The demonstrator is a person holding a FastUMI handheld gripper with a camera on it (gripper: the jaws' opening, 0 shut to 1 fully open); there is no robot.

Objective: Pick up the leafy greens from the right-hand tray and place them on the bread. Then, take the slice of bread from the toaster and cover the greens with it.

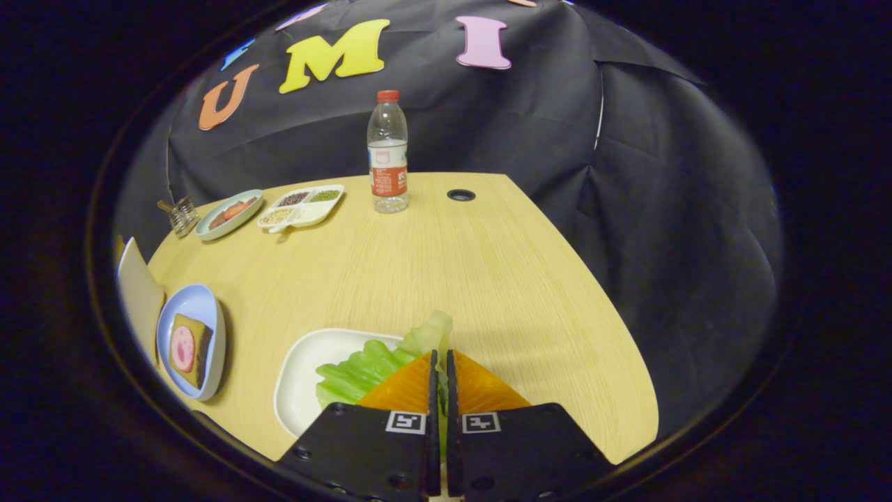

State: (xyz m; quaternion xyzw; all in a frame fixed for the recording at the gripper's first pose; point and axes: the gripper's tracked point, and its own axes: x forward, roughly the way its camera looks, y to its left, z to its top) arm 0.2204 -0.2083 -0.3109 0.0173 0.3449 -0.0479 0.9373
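My gripper (441, 357) is shut on the leafy greens (376, 362), pale green leaves that spread out to the left of the fingers and poke up just ahead of them. The greens hang over a white tray (300, 380) on the wooden table. Further left, a blue plate (198, 307) holds a slice of brown bread (197, 333) with a round pink slice of meat (182, 348) on top.
A clear water bottle (388, 153) with a red cap stands at the far side of the table (488, 279), next to a round cable hole (460, 194). At the far left lie a green plate with food (230, 213), a white divided dish (303, 206) and a metal rack (182, 213).
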